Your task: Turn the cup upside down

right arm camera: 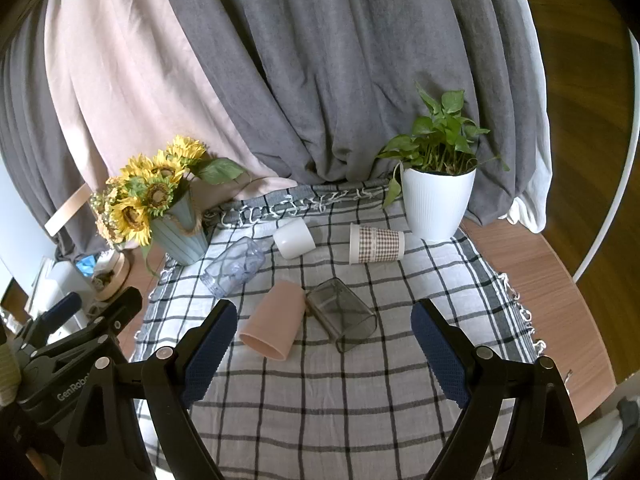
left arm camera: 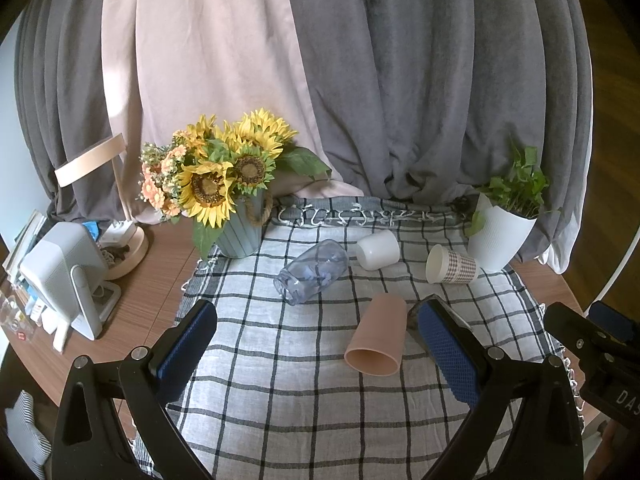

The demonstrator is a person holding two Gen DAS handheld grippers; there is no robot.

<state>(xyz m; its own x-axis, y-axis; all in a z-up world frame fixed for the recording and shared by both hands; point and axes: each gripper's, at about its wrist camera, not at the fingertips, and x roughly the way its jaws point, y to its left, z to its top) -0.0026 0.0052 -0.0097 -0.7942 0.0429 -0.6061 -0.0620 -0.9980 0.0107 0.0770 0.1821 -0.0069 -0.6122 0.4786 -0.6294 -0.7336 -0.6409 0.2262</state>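
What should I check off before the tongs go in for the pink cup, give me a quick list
1. Right tongs open wide enough: ok, jaws spread apart, nothing held.
2. Left tongs free: ok, open and empty.
3. Pink cup reachable: ok, it lies on its side on the checked cloth, mouth toward the cameras.
4. Room around the cup: not ok, the smoky glass container lies right against its right side.
5. Clear bottle out of the way: ok, apart on the far left.
6. Cloth flat enough for setting the cup mouth down: ok in front, only slight wrinkles.
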